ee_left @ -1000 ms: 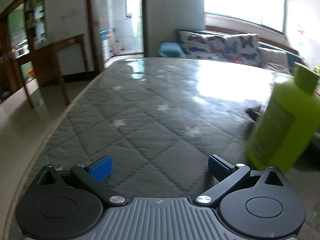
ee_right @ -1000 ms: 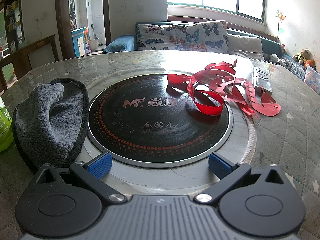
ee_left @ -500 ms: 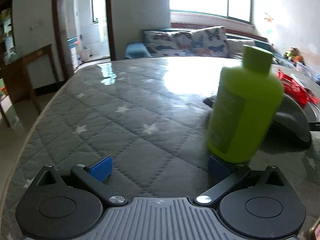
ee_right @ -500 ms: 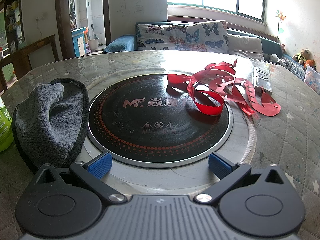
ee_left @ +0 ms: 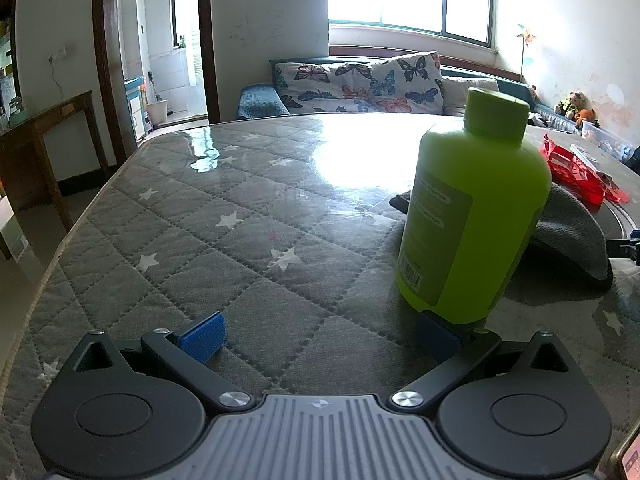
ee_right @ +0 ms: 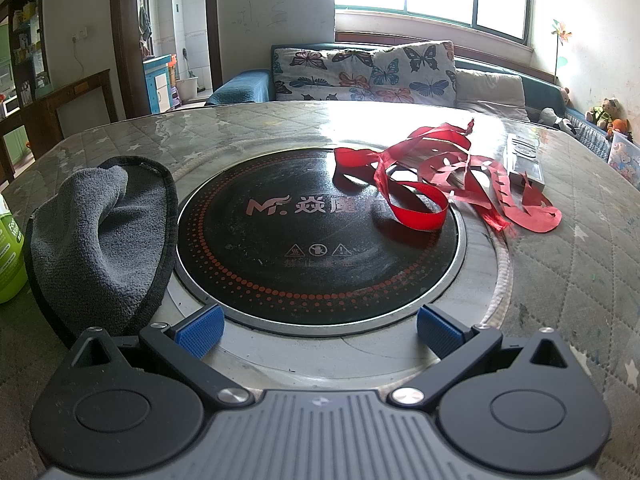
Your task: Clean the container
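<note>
Both grippers sit with jaws wide apart, holding nothing. Left gripper (ee_left: 320, 334) has the green bottle (ee_left: 472, 216) off-centre, right by its right pad, so closing now could tip it. Right gripper (ee_right: 320, 330) faces the cooktop (ee_right: 316, 236); grey cloth (ee_right: 100, 240) beside, red ribbon (ee_right: 432, 184) lying across the far side.

Beyond my bench (ee_left: 224, 216), quilted grey with white stars, a butterfly-print cushion (ee_right: 360, 70) leans on the sofa (ee_right: 240, 86). Right of the cushion, soft toys (ee_right: 608, 116) sit; left of it, a wooden side table (ee_left: 44, 128) stands.
</note>
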`<state>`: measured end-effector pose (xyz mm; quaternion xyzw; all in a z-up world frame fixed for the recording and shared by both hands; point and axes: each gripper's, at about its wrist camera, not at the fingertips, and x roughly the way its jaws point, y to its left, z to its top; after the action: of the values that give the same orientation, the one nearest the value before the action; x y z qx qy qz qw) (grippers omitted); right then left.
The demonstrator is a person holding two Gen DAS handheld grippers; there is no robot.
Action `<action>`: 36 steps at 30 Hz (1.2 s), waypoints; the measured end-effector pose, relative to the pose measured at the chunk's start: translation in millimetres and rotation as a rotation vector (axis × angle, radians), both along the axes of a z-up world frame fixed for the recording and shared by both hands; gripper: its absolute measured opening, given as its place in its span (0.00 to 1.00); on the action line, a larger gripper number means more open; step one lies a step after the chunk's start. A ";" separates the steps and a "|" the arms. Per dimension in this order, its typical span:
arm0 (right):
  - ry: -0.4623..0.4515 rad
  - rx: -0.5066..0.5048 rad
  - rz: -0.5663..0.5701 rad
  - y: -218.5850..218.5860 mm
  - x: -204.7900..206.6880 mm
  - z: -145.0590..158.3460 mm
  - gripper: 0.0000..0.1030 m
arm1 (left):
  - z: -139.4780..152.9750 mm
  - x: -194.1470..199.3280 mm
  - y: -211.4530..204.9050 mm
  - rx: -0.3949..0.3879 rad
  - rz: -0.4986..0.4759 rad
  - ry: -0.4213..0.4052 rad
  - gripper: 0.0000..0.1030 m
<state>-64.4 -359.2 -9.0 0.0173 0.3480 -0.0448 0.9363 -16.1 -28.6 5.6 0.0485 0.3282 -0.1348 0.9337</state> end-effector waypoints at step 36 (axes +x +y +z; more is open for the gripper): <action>0.001 0.007 -0.019 19.6 -16.8 7.2 1.00 | 2.5 -23.3 -15.0 0.010 0.212 0.040 1.00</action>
<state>-81.2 -339.6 -1.8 0.0240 0.3484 -0.0524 0.9356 -39.4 -43.7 8.1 0.0154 0.3508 -0.0346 0.9357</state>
